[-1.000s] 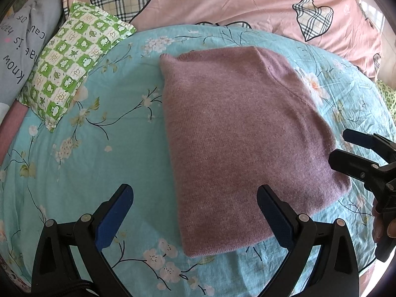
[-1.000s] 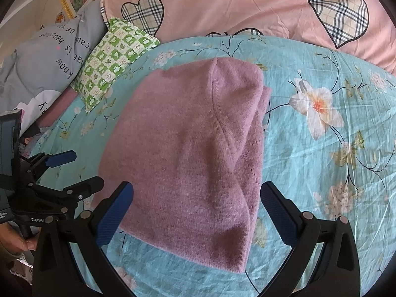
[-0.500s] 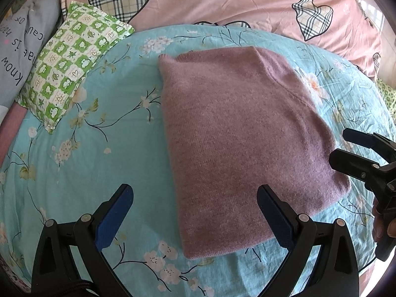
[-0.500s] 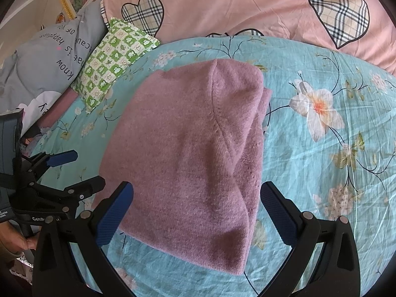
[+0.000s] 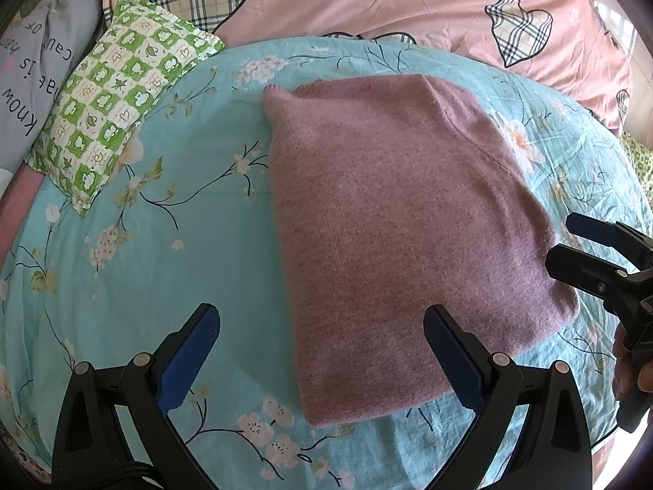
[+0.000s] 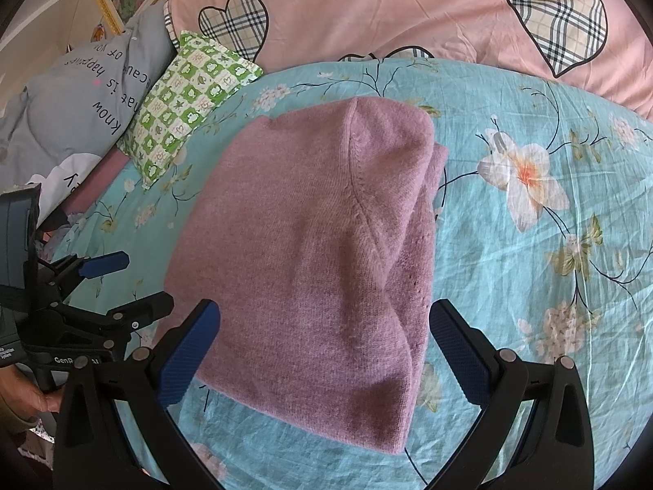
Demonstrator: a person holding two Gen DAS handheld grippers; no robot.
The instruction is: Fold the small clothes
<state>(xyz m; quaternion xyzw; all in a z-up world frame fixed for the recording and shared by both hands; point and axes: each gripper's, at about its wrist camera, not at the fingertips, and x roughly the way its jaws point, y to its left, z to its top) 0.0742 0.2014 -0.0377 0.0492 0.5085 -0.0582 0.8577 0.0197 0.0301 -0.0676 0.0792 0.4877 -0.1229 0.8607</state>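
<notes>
The mauve knitted sweater (image 5: 400,237) lay folded into a rough rectangle in the middle of the bed, on a turquoise sheet (image 5: 171,253) printed with blossoms. Its underside and whatever was tucked inside the fold were hidden; from the right wrist view only a second layer showed along its right edge, with a raised seam curving down the top layer.

The left hand-held gripper (image 5: 322,351) hung above the near left part of the sweater with its blue-padded fingers spread wide and nothing between them. The right hand-held gripper (image 6: 326,347) stood likewise wide open and empty over the near edge of the garment. Whether either touched the cloth could not be told.

Each tool also appeared side-on in the other's view, cut off by the frame, with only part of a hand (image 6: 28,392) visible beneath the left one. Its black body bore white lettering, "GenR" and then "AI", the middle blocked by a finger; a smaller label beside it was too tiny to read.

A grey pillow (image 6: 69,110) at far left carried upside-down writing, of which "know", "happiness" and "of you" could be made out. Beside it lay a green-and-white checked cushion (image 5: 118,118), and behind, a pink cover (image 5: 367,4) with plaid hearts.
</notes>
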